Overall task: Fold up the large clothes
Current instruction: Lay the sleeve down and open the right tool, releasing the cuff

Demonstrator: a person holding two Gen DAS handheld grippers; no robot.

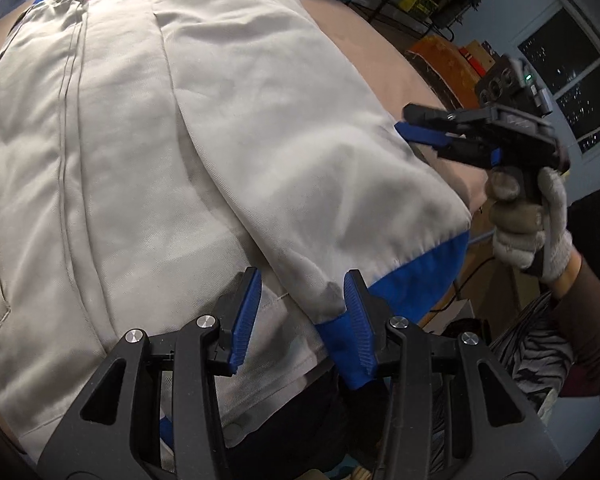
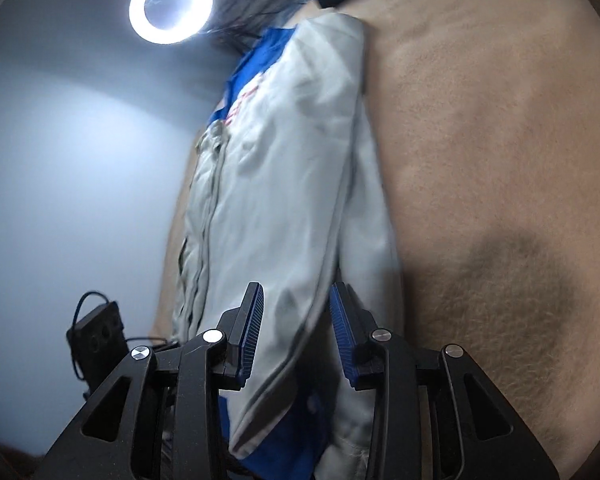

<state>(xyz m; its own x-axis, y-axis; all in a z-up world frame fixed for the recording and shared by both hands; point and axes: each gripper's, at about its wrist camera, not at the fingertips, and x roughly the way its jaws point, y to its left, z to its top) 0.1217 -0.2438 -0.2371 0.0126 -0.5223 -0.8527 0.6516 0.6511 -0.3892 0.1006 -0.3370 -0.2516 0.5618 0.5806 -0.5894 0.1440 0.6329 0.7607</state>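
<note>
Both grippers (image 1: 300,316) blk w/ blue ribbed pads (image 1: 246,312), silver screws; hand (image 1: 528,224) in white knit glove, brown sleeve (image 1: 592,320).

Matt woven cloth jacket (image 1: 204,128), fuzzy tan blanket (image 2: 500,152), ribbed plastic pads (image 1: 246,320)

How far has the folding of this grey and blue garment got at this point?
Done: the light grey jacket with blue trim lies flat on the tan fuzzy surface, its sleeve with the blue cuff folded across the body. In hand: nothing is clearly pinched; the left tongs stand open over the cuff, and the right tongs hover open at the sleeve's edge. Left: the lengthwise folds; the jacket is still at full length.
</note>
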